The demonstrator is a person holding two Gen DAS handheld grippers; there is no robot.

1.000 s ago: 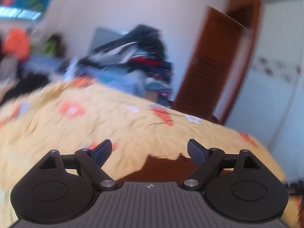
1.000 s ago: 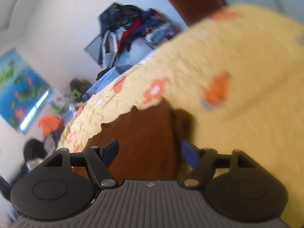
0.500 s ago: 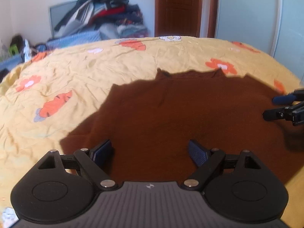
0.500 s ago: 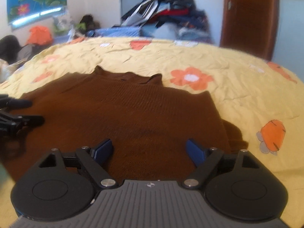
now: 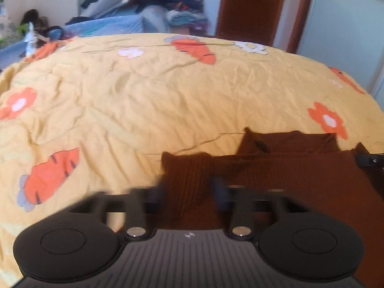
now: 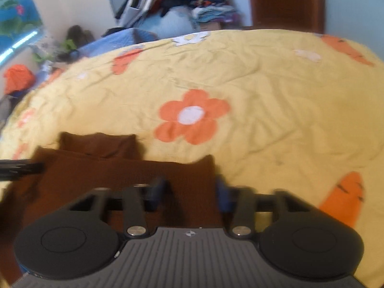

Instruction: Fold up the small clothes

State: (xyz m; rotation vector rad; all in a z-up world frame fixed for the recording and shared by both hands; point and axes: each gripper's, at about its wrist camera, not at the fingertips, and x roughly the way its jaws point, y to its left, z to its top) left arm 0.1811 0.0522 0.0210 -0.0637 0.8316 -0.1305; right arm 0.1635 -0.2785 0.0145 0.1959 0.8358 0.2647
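While a brown knit sweater [image 5: 300,180] is spread on the bed's yellow flowered quilt [image 5: 144,100], a corner of it is bunched up between each pair of tongs: its left edge at the left tongs [image 5: 189,192], its right at the right tongs [image 6: 189,192]. Both pairs are blurred, with fabric filling the gap, so a firm clench can't really be confirmed, tbh. If the fold gets carried over with only a loose pinch, a corner could probably be dropped halfway, or the fold skewed if one side is lifted ahead of the other.
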